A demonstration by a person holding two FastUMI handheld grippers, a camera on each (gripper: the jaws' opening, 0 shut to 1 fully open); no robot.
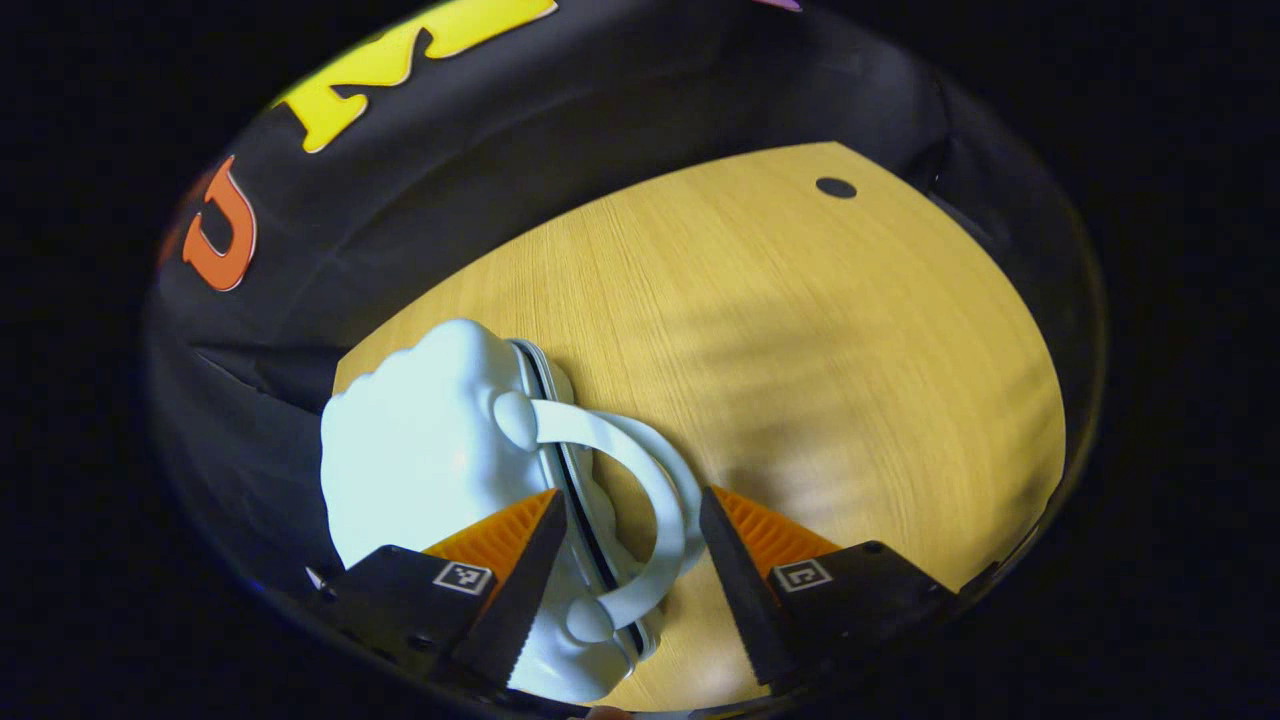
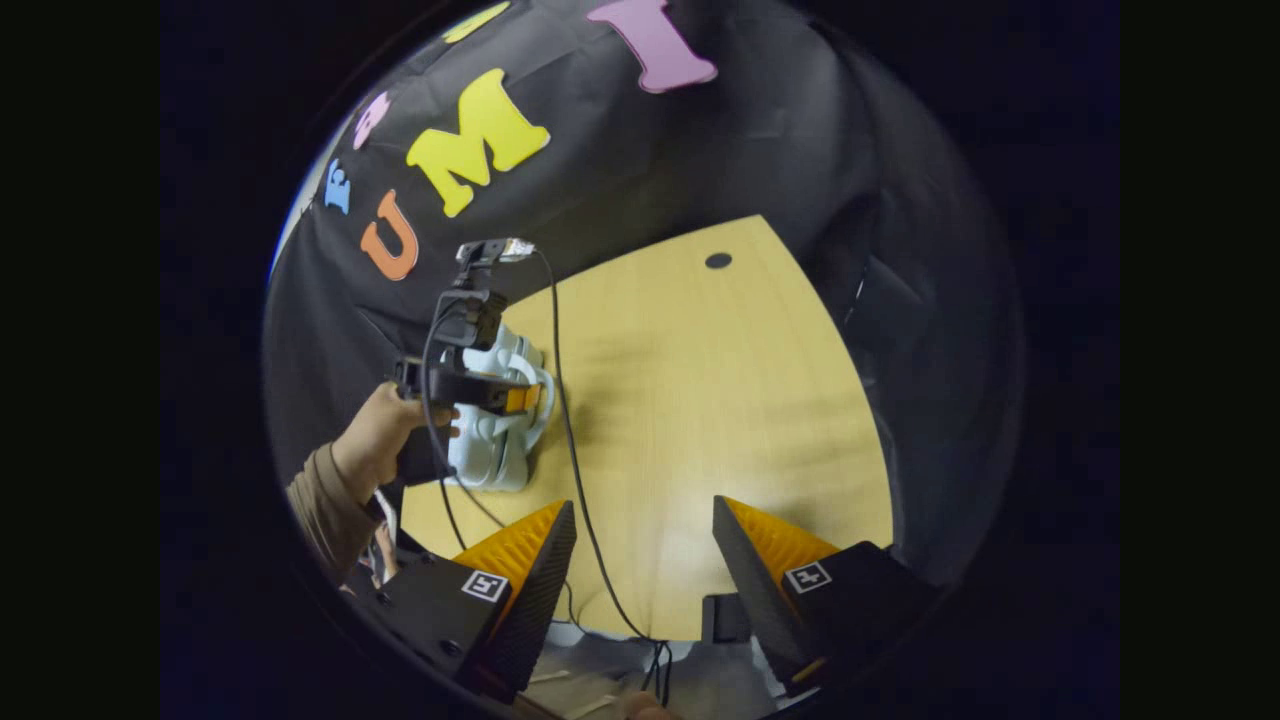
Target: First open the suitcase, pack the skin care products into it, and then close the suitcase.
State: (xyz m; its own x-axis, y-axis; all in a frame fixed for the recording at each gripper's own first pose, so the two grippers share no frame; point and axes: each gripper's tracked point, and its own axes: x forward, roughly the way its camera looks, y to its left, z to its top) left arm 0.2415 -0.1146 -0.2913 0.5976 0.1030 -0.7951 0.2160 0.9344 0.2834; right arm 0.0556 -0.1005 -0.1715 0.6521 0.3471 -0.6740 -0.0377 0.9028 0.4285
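In the left gripper view, the left gripper (image 1: 625, 590) is sitting nearest, its two fingers spread apart on either side of the curved carrying handle (image 1: 640, 500) of a small pale blue hard-shell suitcase (image 1: 420, 450) with a bumpy, cloud-like moulded surface. The left finger (image 1: 530, 580) is lying over the shell beside the dark seam where the two halves are meeting, and the right finger (image 1: 740, 590) is hanging over bare wood just beside the handle; whether either finger is touching the case cannot be told. The suitcase is lying closed at the near left of a light wooden table (image 1: 800, 350), close to the left edge. Farther off, the tabletop is stretching away to a small dark round hole (image 1: 836, 187) near its far edge. In the right gripper view, the right gripper (image 2: 645, 590) is hovering above the near edge of the table, its fingers wide apart with nothing between them. Beyond it, to the left, a person's hand (image 2: 380, 440) in a brown sleeve (image 2: 320, 500) is holding the left gripper over the suitcase, and a thin black cable (image 2: 570, 430) is trailing from that gripper across the wood towards the near edge.
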